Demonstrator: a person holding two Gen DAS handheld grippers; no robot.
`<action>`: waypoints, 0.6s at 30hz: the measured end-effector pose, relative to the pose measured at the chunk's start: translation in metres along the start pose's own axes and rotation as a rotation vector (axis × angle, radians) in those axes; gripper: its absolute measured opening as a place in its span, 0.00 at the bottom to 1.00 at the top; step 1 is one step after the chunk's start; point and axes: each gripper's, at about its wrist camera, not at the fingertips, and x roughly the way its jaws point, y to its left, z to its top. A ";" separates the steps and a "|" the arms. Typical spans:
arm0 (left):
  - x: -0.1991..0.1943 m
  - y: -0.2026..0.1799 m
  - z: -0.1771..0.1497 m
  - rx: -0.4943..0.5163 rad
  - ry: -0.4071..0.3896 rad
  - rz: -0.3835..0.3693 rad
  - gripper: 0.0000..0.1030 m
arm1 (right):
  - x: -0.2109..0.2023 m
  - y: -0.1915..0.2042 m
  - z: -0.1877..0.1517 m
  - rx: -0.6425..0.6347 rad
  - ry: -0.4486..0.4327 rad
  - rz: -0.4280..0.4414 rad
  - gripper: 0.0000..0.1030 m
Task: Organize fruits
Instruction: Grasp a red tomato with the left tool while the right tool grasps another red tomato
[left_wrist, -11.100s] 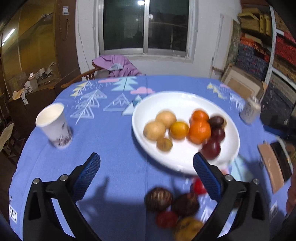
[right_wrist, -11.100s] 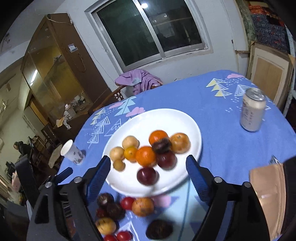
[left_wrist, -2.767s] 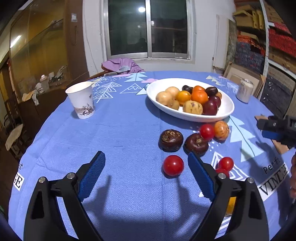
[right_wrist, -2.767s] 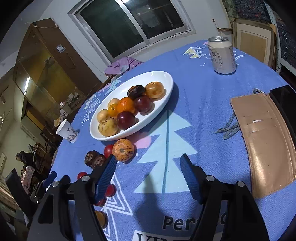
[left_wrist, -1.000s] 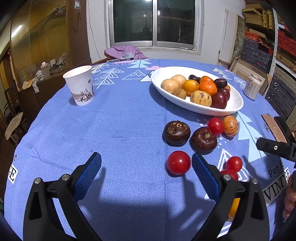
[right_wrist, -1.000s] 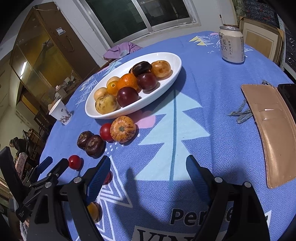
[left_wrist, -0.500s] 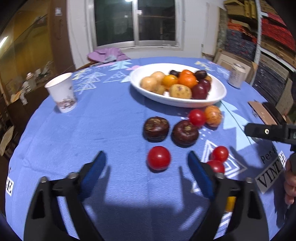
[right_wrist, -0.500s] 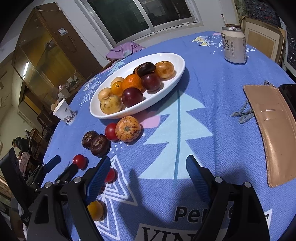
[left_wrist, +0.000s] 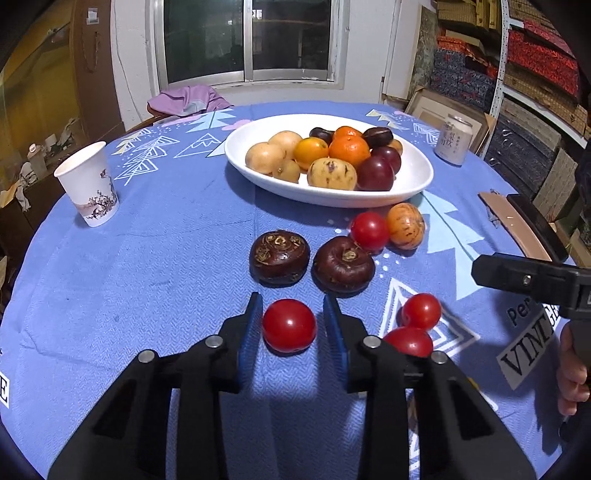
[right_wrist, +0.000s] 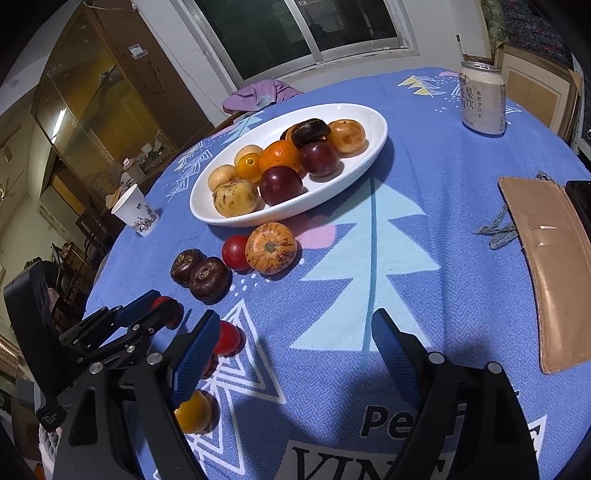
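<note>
A white oval plate (left_wrist: 413, 184) holds several oranges, potatoes-like yellow fruits and dark plums. On the blue cloth lie two dark brown fruits (left_wrist: 279, 257), a speckled orange fruit (left_wrist: 405, 225) and several red tomatoes. My left gripper (left_wrist: 291, 325) has its jaws narrowed around one red tomato (left_wrist: 289, 325) resting on the cloth, with thin gaps still showing at both pads. In the right wrist view the left gripper (right_wrist: 155, 306) shows at the lower left. My right gripper (right_wrist: 295, 354) is open and empty above bare cloth, with a tomato (right_wrist: 227, 338) and a yellow fruit (right_wrist: 194, 411) beside its left finger.
A paper cup (left_wrist: 88, 184) stands at the left. A drink can (right_wrist: 482, 98) stands at the far right. A tan wallet (right_wrist: 554, 266) and a dark phone (right_wrist: 581, 197) lie at the right edge. The right gripper's body (left_wrist: 535, 277) shows at right.
My left gripper has moved down and forward and its jaws have narrowed from wide open to either side of the red tomato. The right gripper has barely moved.
</note>
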 end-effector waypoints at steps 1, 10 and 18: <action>-0.001 0.000 0.000 0.002 0.000 -0.001 0.33 | 0.000 -0.001 0.000 0.003 0.001 0.000 0.83; 0.010 0.006 -0.004 -0.027 0.073 -0.016 0.33 | 0.001 0.001 0.000 -0.009 0.005 -0.001 0.83; 0.002 0.009 -0.003 -0.031 0.034 0.004 0.29 | 0.000 0.001 -0.001 -0.018 0.002 -0.001 0.83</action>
